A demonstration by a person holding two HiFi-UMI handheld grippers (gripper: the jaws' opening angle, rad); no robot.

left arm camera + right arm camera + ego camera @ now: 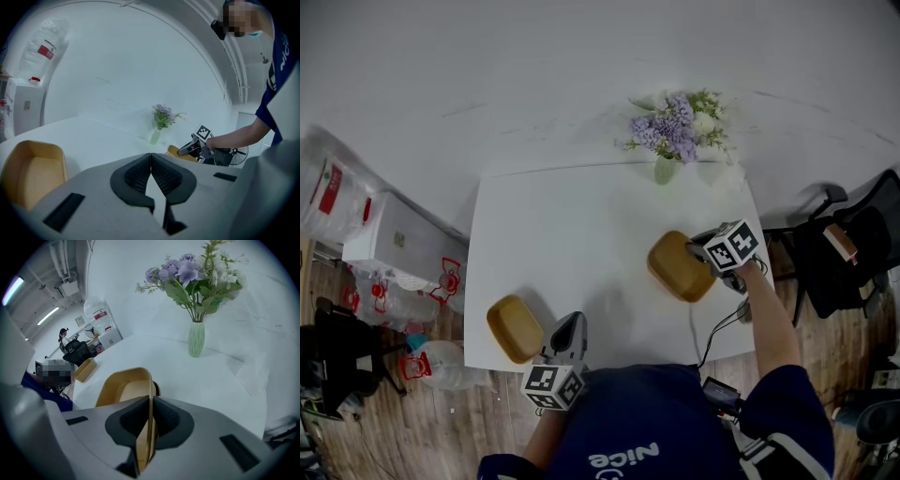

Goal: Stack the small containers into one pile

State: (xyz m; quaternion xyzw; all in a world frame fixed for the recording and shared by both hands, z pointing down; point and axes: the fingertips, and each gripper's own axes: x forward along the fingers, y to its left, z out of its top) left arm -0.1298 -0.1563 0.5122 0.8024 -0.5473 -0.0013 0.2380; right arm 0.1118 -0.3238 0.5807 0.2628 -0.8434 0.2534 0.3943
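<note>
1. The left container (515,328) sat upright at the near-left corner of the white table (581,225). It was close to both the left edge and the near edge, and touched nothing.
2. Just right of it, over the near edge, we saw the left gripper (570,323). Its jaws were pressed together with nothing between them.
3. The middle of the table lay bare, so there was wide open room between the two containers.
4. A vase (666,170) of flowers stood at the far edge, right of centre and well apart from both containers.
5. The right container (680,267) lay near the vase's side of the table, short of the right edge.
6. The right gripper (151,423) was clamped on that container's thin side wall, with one pad inside and one outside.
</note>
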